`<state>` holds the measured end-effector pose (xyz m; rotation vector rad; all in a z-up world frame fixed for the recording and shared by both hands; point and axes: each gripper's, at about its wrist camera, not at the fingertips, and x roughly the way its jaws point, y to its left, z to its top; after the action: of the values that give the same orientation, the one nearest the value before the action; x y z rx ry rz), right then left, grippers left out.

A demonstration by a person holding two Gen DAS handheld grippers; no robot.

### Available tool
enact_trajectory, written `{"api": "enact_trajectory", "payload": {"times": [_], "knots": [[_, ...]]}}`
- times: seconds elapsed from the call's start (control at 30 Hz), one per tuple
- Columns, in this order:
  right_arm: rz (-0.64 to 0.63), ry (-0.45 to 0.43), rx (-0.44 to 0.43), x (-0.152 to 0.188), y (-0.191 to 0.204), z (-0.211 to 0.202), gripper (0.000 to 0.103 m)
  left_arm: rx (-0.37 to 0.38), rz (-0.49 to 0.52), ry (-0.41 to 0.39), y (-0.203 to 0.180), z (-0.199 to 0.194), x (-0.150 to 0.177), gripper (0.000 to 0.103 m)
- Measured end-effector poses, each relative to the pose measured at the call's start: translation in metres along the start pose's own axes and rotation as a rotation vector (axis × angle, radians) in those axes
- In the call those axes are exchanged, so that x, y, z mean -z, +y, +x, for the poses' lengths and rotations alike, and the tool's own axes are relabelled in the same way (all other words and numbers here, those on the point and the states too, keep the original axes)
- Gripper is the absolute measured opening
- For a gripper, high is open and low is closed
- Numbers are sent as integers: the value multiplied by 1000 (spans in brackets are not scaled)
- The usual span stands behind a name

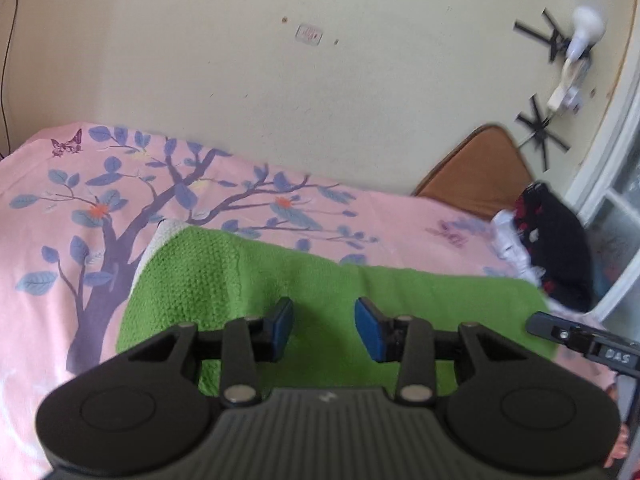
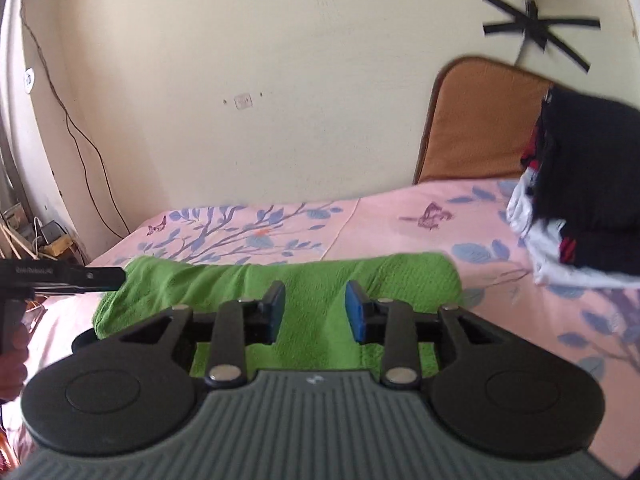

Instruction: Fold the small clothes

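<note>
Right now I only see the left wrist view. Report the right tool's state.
Observer: The right tool is open, nothing between its pads, above the green cloth.
Operator: Say where my left tool sits, seen from that side.
Observer: The left tool comes in at the cloth's left end, with its tip by the edge. I cannot tell if they touch.
Operator: Check the floor beyond the bed.
Observer: Clutter lies in the corner left of the bed, and a cable runs down the wall toward it.
</note>
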<state>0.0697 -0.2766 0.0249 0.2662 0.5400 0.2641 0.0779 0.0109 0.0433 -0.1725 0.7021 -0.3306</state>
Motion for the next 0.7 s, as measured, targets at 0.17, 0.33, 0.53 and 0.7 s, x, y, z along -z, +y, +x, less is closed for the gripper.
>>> {"api": "enact_trajectory", "payload": {"times": [0.17, 0.33, 0.53, 0.7], "knots": [[91, 17, 19, 27, -22, 5, 35, -58, -31, 4, 13, 20, 7, 30], [164, -20, -39, 37, -35, -10, 39, -11, -70, 3, -1, -2, 11, 40], [205, -82, -66, 37, -35, -23, 47, 187, -46, -53, -32, -17, 5, 40], [130, -82, -91, 25, -8, -19, 47, 233, -51, 13, -38, 15, 8, 40]]}}
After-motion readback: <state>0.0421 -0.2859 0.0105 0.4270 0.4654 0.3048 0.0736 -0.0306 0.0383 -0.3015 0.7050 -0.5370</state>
